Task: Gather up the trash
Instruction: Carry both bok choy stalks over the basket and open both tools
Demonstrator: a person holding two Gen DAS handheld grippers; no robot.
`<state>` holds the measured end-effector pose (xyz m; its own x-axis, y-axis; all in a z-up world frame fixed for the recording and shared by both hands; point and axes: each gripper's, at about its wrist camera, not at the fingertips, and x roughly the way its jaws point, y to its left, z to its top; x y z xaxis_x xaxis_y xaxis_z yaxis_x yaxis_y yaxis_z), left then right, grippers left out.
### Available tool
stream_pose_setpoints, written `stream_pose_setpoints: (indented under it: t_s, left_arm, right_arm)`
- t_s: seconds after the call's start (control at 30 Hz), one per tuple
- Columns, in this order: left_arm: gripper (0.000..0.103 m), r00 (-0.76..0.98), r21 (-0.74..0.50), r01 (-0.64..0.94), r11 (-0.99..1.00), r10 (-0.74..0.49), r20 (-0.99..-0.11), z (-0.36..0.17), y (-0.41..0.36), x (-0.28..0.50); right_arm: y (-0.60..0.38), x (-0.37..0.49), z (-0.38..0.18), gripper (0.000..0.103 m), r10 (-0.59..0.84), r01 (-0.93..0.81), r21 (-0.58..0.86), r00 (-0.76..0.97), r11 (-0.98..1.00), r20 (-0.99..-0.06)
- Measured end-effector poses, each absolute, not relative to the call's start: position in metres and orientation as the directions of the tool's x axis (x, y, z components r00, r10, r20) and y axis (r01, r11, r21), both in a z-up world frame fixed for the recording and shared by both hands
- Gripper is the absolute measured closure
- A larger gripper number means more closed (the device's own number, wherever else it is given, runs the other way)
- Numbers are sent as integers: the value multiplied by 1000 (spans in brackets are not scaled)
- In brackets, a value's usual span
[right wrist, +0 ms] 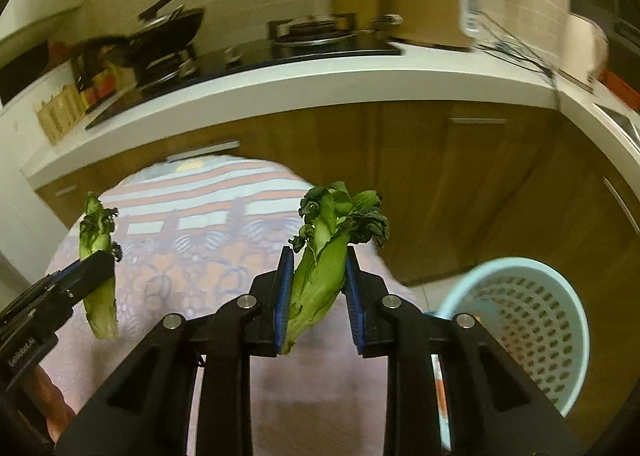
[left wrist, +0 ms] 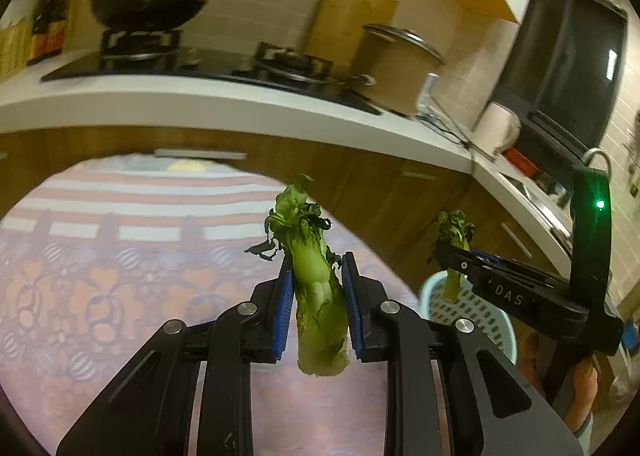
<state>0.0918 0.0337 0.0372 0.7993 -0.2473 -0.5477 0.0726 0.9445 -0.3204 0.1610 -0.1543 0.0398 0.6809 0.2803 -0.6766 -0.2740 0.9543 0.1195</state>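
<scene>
We grip a wilted green bok choy stalk [left wrist: 318, 296] upright in our left gripper [left wrist: 316, 308] and another [right wrist: 320, 268] in our right gripper [right wrist: 316, 300]. The pale blue perforated plastic basket [right wrist: 532, 320] sits just right of the right fingers, nearer that hand.

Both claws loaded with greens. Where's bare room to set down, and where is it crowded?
Free: the patterned cloth below both claws, bordered by the wooden cabinets; also the open basket at the right claw. Crowded: the countertop, with wok, burners, pot and cables.
</scene>
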Motion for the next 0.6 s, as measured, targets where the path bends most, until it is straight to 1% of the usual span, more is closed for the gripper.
stream_pose_setpoints:
  t_s: [0.1, 0.23, 0.43, 0.6]
  left_arm:
    - [82, 788, -315, 122, 941, -284, -546, 42, 9, 93]
    - [82, 769, -299, 187, 936, -328, -548, 44, -22, 98]
    - [82, 725, -291, 277, 916, -398, -562, 46, -72, 110]
    - [85, 666, -329, 329, 885, -464, -584, 38, -108, 126]
  right_arm:
    - [-184, 157, 45, 81, 238, -219, 115, 699, 969, -674]
    - [-235, 150, 45, 81, 134, -98, 90, 721, 991, -680]
    - [-303, 140, 39, 81, 70, 19, 119, 717, 993, -693]
    - [-338, 137, 27, 81, 57, 71, 150, 704, 986, -708]
